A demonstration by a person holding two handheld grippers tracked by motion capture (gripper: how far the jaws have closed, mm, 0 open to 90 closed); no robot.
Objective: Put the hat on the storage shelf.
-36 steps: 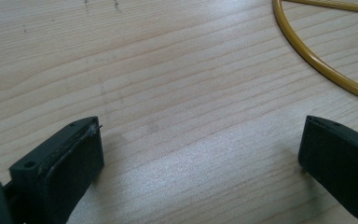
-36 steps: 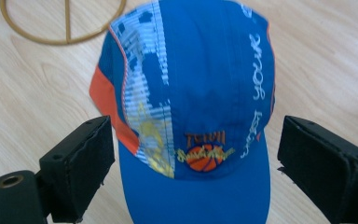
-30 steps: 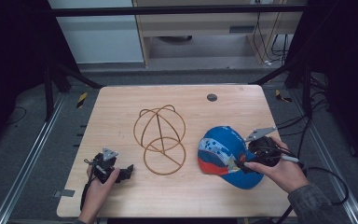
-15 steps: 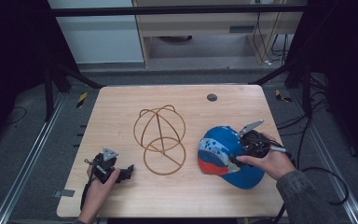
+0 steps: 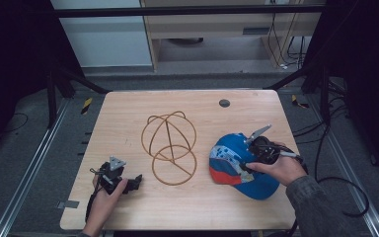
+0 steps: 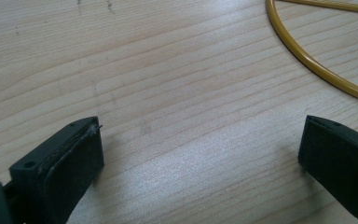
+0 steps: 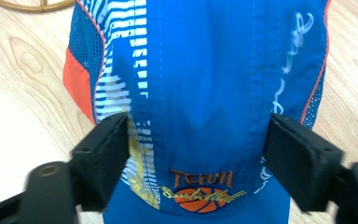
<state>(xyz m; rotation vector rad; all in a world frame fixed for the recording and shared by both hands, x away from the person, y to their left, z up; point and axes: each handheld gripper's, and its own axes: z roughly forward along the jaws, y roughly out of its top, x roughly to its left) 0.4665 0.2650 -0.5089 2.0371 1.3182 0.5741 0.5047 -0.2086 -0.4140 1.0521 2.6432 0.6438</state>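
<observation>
Here the blue cap (image 5: pixel 242 165) lies on the counter (image 5: pixel 128 113) just right of the wire frame (image 5: pixel 170 148). The right gripper (image 7: pixel 198 140) straddles its crown, jaws just closing in, the cloth between them but not clearly pinched yet. The left gripper (image 6: pixel 200 144) rests released on bare wood near the frame's ring.

high view looks down on table (image 5: pixel 128 207), gripper views close, sharing wire frame (image 5: pixel 170 145)

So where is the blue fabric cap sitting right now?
In the high view the blue fabric cap lies on the table's right side, beside the gold wire frame, with the right claw over its crown.
</observation>
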